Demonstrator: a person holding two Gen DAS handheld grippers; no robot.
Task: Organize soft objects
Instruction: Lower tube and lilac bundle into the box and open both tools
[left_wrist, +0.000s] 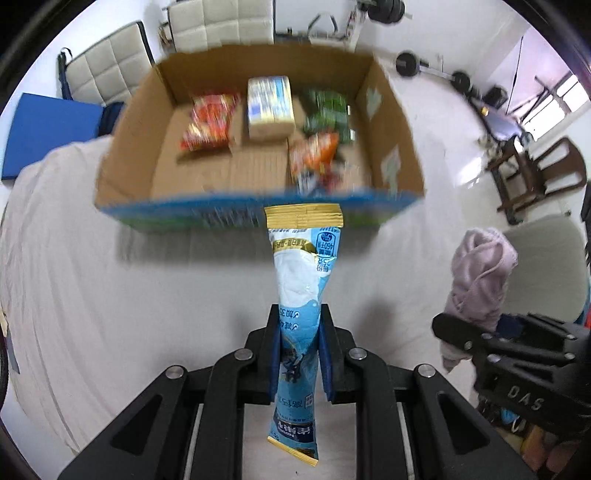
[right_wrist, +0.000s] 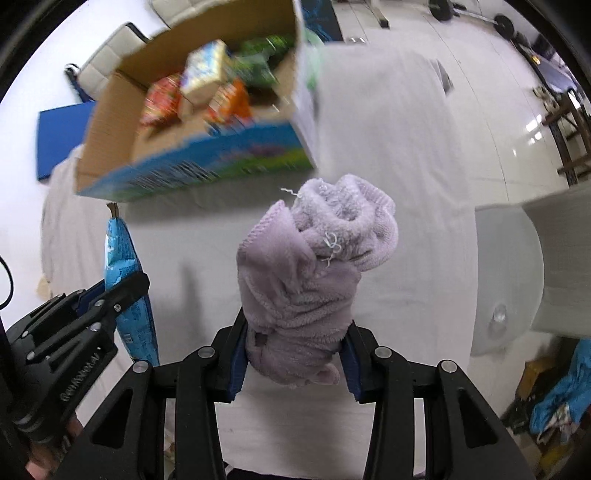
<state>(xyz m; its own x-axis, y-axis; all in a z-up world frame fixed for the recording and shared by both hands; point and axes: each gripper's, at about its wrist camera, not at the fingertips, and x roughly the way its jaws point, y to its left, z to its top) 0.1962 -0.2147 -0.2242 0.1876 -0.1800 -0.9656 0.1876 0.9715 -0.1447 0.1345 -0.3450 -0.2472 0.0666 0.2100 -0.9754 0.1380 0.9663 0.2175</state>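
Observation:
My left gripper (left_wrist: 300, 328) is shut on a light blue snack pouch (left_wrist: 302, 280) with a gold sealed end, held upright over the white sheet. The pouch also shows in the right wrist view (right_wrist: 123, 266), held by the left gripper (right_wrist: 110, 291). My right gripper (right_wrist: 295, 347) is shut on a bunched lilac fleece cloth (right_wrist: 314, 266); it shows at the right of the left wrist view (left_wrist: 476, 280). An open cardboard box (left_wrist: 391, 122) lies ahead with several snack packs inside, including a red pack (left_wrist: 210, 122) and a pale blue pack (left_wrist: 269, 107).
The white sheet (left_wrist: 110, 295) covers the surface under both grippers. A white round container (right_wrist: 509, 280) stands to the right. Cream cushioned chairs (left_wrist: 221, 22), a blue mat (left_wrist: 48, 133), dark wooden chairs (left_wrist: 535, 177) and barbell weights (left_wrist: 432, 68) lie beyond.

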